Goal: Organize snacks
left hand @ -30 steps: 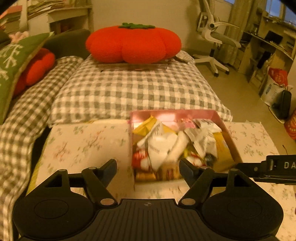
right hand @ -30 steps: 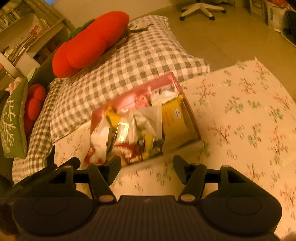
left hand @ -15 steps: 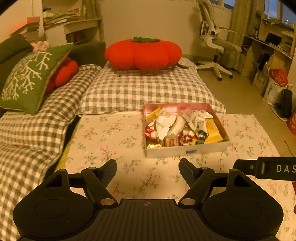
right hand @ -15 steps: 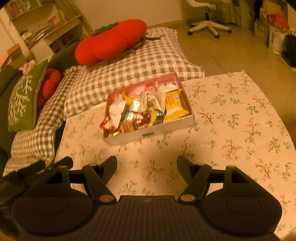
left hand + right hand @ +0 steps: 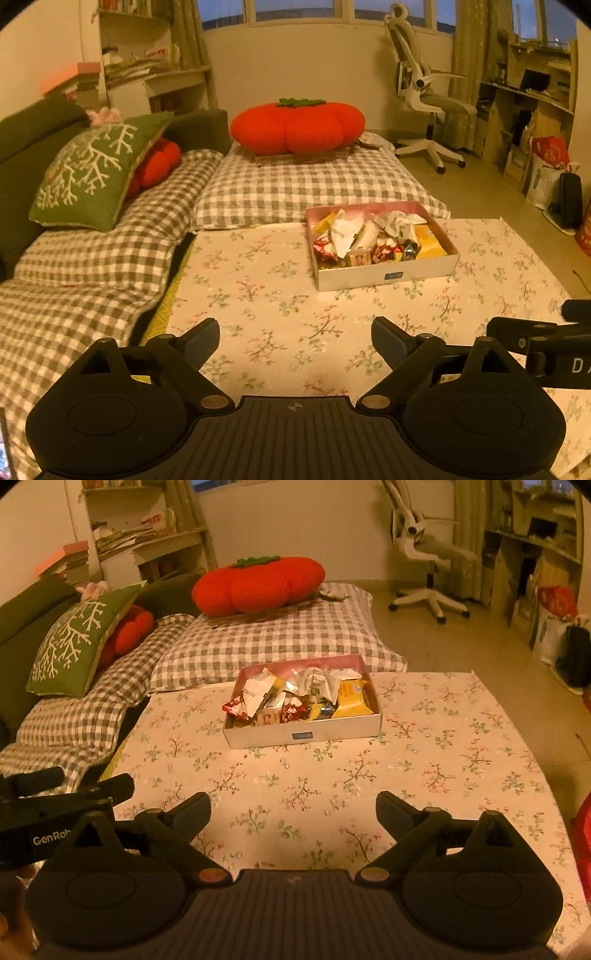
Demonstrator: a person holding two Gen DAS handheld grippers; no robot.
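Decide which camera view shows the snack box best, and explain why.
The right wrist view: the snack box sits near centre, its front wall facing the camera squarely. The left wrist view shows the same box off to the right, at an angle.

Low surface covered by a floral cloth (image 5: 266,295), cream with small sprigs, fills the centre and lower half of both views. One shallow white box (image 5: 384,271) sits directly on it, right of centre in the left view, upper centre in the right view (image 5: 303,734). Box interior is pink, packed with snack packets (image 5: 373,236): white, red, yellow wrappers, one red packet poking over the left rim. Checked cushions (image 5: 310,188) butt against the cloth's far edge and left side.
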